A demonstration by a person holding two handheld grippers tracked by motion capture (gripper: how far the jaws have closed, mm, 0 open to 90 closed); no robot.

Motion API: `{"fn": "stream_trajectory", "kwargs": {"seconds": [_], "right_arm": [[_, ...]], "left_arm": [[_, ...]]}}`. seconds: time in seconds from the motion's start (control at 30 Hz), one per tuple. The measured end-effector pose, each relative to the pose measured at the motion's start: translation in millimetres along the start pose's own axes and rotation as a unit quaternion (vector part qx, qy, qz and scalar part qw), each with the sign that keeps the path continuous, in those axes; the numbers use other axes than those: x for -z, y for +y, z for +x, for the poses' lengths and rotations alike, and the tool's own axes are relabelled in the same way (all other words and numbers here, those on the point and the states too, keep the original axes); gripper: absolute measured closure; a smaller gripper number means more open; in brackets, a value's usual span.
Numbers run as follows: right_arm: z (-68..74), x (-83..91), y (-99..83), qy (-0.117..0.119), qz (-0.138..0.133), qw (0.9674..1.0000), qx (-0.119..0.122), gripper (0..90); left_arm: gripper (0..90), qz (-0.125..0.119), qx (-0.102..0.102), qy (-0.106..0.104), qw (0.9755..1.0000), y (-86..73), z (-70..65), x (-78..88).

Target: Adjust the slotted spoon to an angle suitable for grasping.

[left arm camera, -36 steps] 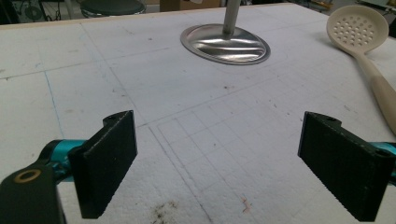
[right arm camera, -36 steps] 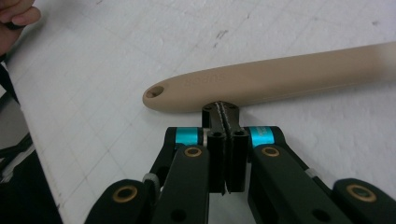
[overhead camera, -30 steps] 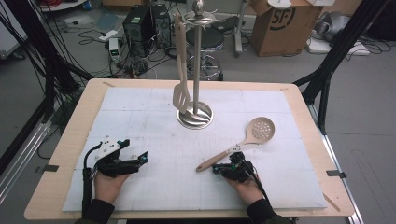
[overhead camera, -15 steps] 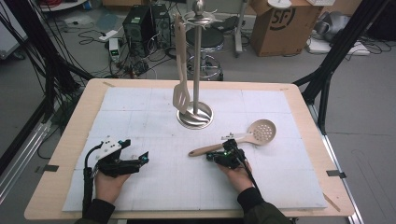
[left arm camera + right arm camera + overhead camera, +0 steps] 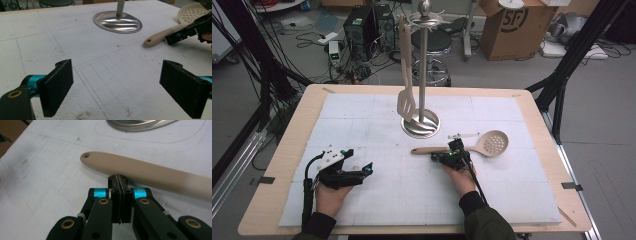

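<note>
Near the table's (image 5: 292, 135) front-left corner, the left gripper (image 5: 362, 171) is resting on the white mat (image 5: 362, 115) with its jaws spread wide and nothing between them. At the mat's middle, toward the far edge, a utensil stand (image 5: 422, 122) is carrying a hanging slotted turner (image 5: 406, 102). Right of centre, the right gripper (image 5: 451, 152) is sitting with jaws pressed fully together, gripping nothing, its tips against the handle of the beige skimmer spoon (image 5: 484, 145), which is lying flat, bowl toward the right edge.

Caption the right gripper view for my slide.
Shut right gripper pressed against the beige plastic skimmer handle lying on white foam.
</note>
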State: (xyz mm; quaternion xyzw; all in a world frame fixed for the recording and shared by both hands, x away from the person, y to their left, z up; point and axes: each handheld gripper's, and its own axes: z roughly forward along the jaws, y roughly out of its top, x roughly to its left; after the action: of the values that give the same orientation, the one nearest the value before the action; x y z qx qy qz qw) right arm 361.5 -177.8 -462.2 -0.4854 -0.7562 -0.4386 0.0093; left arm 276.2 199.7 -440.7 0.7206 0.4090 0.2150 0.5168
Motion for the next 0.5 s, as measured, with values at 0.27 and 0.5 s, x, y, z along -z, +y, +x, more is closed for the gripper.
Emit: {"fn": "stream_trajectory", "kwargs": {"seconds": [0.27, 0.5], "right_arm": [[-10.5, -6.3, 9.8, 0.007, -0.005, 0.9994, -0.033, 90.0], [-17.4, -11.2, 18.1, 0.002, -0.013, 0.9988, -0.046, 90.0]], "left_arm": [[12.4, 0.003, -0.006, -0.007, 1.0, 0.2, -4.1, -3.7], [12.4, 0.006, -0.008, -0.007, 0.9999, 0.0, -4.2, -3.9]]}}
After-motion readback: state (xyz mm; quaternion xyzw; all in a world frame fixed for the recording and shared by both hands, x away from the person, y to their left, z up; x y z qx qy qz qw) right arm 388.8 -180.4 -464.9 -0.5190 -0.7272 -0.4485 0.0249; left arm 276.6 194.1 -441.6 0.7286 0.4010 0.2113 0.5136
